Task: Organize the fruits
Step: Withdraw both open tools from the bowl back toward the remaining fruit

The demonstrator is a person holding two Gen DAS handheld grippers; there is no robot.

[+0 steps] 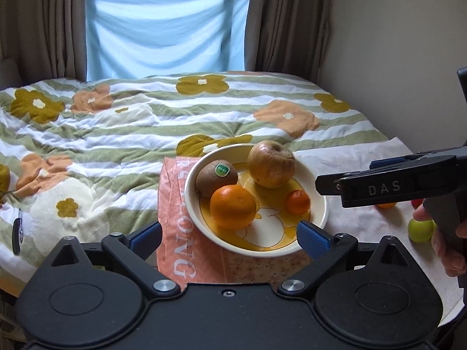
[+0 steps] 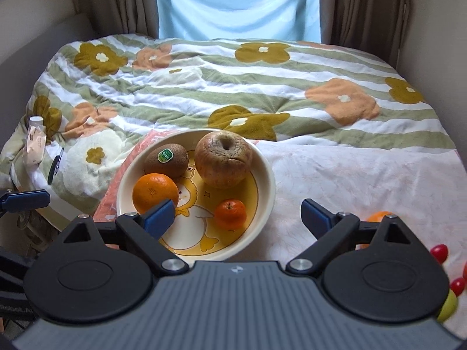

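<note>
A cream bowl (image 2: 270, 175) with a yellow cartoon duck printed inside sits on a flowered quilt (image 2: 204, 81), partly on an orange cloth (image 1: 175, 262) and just beside a white cloth (image 2: 364, 175). It holds four fruits: one kiwi (image 2: 166, 159) with a green sticker, one wrinkled apple (image 2: 223, 159), one large orange (image 2: 154, 194) and one small tangerine (image 2: 230, 213).

Both tools are empty. The left gripper (image 1: 229, 237) hovers near the bowl's front rim with its fingers spread wide. The right gripper (image 2: 238, 217) hangs over the bowl's near right edge, fingers also spread, holding nothing.

Loose fruit lies on the white cloth to the right: one small green fruit (image 1: 420, 230), one partly hidden orange fruit (image 2: 378, 216) and at least two small red ones (image 2: 439, 252); more may be hidden.

The likely next step is to fetch one of these. It would go best with the right gripper swinging right, closing gently around the round sides, then setting the fruit in the bowl's open front space.
</note>
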